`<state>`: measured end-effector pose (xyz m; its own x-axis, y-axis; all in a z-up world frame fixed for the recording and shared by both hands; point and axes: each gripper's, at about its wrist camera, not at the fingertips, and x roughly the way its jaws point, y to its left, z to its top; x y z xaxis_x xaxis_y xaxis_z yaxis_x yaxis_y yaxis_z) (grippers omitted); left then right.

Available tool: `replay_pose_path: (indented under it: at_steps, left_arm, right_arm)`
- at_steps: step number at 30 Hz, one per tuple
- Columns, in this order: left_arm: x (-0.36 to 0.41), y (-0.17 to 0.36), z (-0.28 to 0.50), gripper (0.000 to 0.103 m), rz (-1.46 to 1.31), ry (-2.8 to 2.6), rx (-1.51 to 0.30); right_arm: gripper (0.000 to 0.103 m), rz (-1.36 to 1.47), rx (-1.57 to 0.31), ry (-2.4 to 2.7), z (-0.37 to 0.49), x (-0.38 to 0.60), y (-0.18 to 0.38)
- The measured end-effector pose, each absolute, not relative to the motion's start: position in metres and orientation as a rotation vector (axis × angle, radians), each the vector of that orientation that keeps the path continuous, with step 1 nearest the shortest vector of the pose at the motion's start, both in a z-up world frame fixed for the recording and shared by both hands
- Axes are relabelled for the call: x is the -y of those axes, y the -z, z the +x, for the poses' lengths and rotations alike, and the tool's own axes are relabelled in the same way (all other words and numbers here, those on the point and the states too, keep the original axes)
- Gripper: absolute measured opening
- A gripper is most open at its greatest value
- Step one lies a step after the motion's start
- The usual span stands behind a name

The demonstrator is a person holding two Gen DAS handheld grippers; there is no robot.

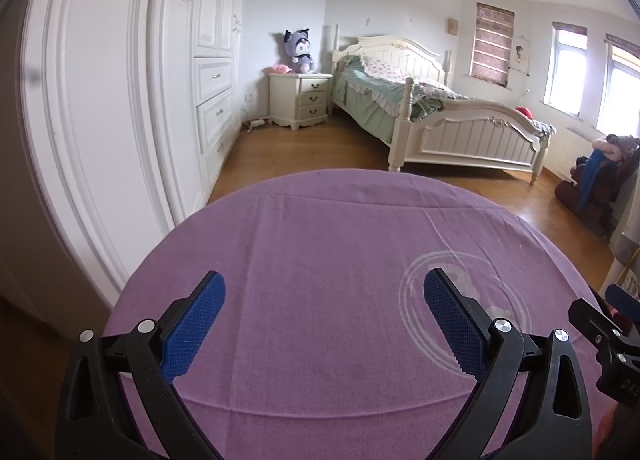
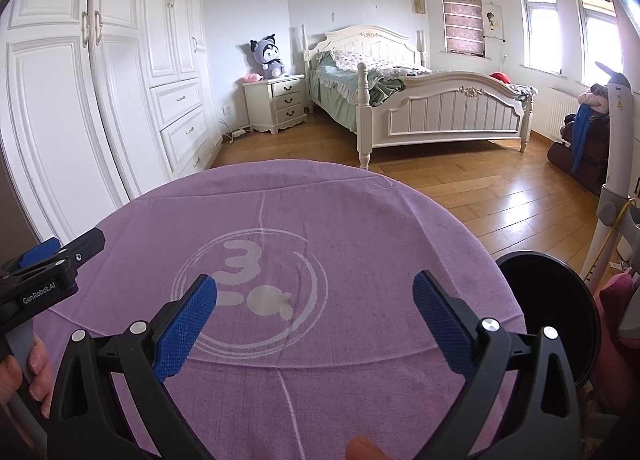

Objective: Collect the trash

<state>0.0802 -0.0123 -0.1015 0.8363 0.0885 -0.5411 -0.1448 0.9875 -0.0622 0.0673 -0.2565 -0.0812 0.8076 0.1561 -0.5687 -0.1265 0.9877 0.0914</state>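
Note:
A round table under a purple cloth (image 1: 320, 260) fills the foreground; it also shows in the right wrist view (image 2: 360, 228), with a white printed logo (image 2: 256, 292). No trash shows on the cloth. My left gripper (image 1: 324, 292) is open and empty above the cloth; its side shows at the left edge of the right wrist view (image 2: 52, 260). My right gripper (image 2: 314, 296) is open and empty above the logo; part of it shows at the right edge of the left wrist view (image 1: 608, 324). A black round bin (image 2: 560, 300) stands beside the table's right edge.
White wardrobes (image 2: 100, 100) line the left wall. A white bed (image 2: 420, 100) and a nightstand (image 2: 276, 104) with a plush toy (image 2: 270, 56) stand at the back. A chair with piled clothes (image 2: 588, 128) and a white stand (image 2: 616, 164) are at the right on the wooden floor.

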Motion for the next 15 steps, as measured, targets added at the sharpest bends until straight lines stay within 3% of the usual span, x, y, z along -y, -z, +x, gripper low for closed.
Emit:
replay_pose_path:
  at_steps: [15]
  left_arm:
    - [0.0161, 0.0926, 0.0712, 0.098, -0.07, -0.117, -0.497]
  right_arm:
    - [0.097, 0.059, -0.611, -0.152, 0.066, 0.2579, 0.083]
